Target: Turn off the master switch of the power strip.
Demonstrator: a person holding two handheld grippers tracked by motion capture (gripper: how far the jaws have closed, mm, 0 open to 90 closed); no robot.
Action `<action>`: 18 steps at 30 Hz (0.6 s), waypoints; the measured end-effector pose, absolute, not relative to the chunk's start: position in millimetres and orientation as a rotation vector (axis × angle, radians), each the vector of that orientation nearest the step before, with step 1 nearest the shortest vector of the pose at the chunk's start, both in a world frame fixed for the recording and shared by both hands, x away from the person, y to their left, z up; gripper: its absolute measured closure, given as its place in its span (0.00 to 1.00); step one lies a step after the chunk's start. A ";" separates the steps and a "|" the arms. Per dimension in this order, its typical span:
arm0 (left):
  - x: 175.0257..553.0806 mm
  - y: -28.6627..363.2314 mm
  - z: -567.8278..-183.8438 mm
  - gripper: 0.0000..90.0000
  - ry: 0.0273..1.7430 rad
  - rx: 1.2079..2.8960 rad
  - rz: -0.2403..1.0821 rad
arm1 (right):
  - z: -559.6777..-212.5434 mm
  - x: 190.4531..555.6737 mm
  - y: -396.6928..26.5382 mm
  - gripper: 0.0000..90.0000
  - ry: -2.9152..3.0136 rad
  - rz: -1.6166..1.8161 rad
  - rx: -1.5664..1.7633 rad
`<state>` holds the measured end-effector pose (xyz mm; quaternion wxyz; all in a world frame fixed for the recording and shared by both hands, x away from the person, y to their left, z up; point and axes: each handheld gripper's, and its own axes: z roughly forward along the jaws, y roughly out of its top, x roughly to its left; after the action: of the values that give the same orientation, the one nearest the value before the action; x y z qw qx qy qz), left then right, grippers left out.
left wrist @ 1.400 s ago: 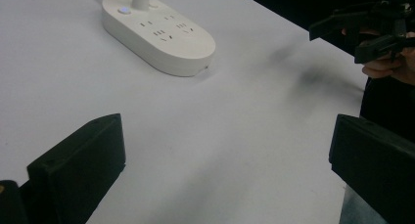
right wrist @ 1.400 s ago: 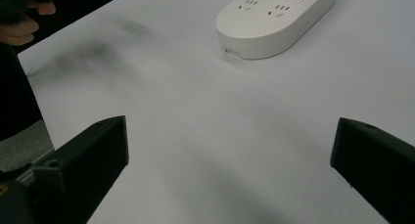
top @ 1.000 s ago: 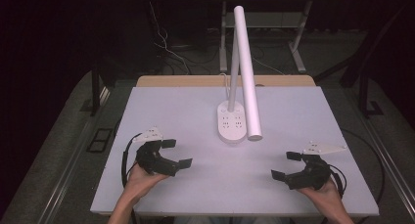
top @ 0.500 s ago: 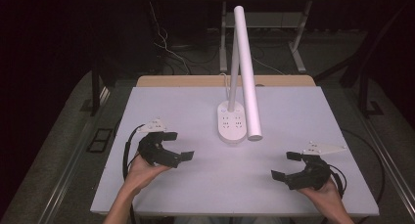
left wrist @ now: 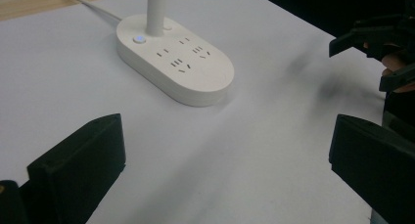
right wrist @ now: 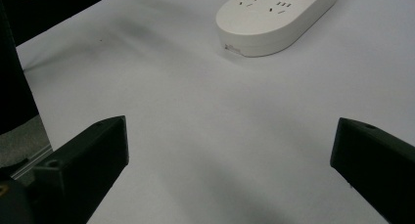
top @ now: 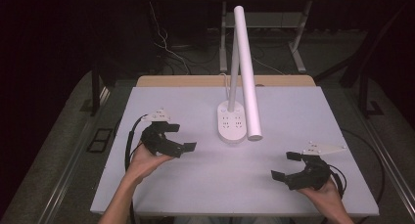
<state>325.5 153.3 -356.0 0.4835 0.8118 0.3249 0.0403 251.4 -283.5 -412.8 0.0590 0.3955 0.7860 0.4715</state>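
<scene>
Since a second ago the left gripper [top: 182, 137] has risen off the near part of the table and travelled forward and inward, toward the lamp's base; the right gripper [top: 286, 165] has kept its place near the front right edge.

The white oval plastic lamp base with socket slots in its top [top: 231, 126] sits about mid-table, slightly toward the far side. In the left gripper view the same base [left wrist: 176, 62] lies ahead and left of centre, with a small blue-lit round button [left wrist: 139, 39] beside the foot of the white upright stem [left wrist: 155, 11]. A long white cylindrical lamp head [top: 247, 72] slants from high at the back down to an end that hangs just right of the base (whether it touches the table cannot be told). A white cable [left wrist: 85, 6] runs from the base toward the pale wooden strip along the far edge [top: 186, 81].

The left gripper is near the base's left side but apart from it, jaws spread wide with nothing between them. The right gripper, well apart from the base, also has its jaws wide and empty; its own view shows the base [right wrist: 274, 16] ahead and to the right.

All rests on a matt white rectangular tabletop [top: 293, 111]. Dark floor with cables surrounds it.
</scene>
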 end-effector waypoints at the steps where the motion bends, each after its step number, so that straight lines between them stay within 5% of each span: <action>1: 327.4 153.1 -355.1 0.00 0.787 1.982 0.100 | -412.9 251.4 -283.6 0.00 2.378 1.430 1.199; 18: 350.0 142.8 -344.8 0.00 0.777 2.017 0.105 | -412.9 250.6 -283.4 0.00 2.383 1.426 1.208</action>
<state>350.0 142.8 -344.8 0.4695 0.8229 0.3171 0.0430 250.6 -283.4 -412.9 0.0567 0.3981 0.7856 0.4702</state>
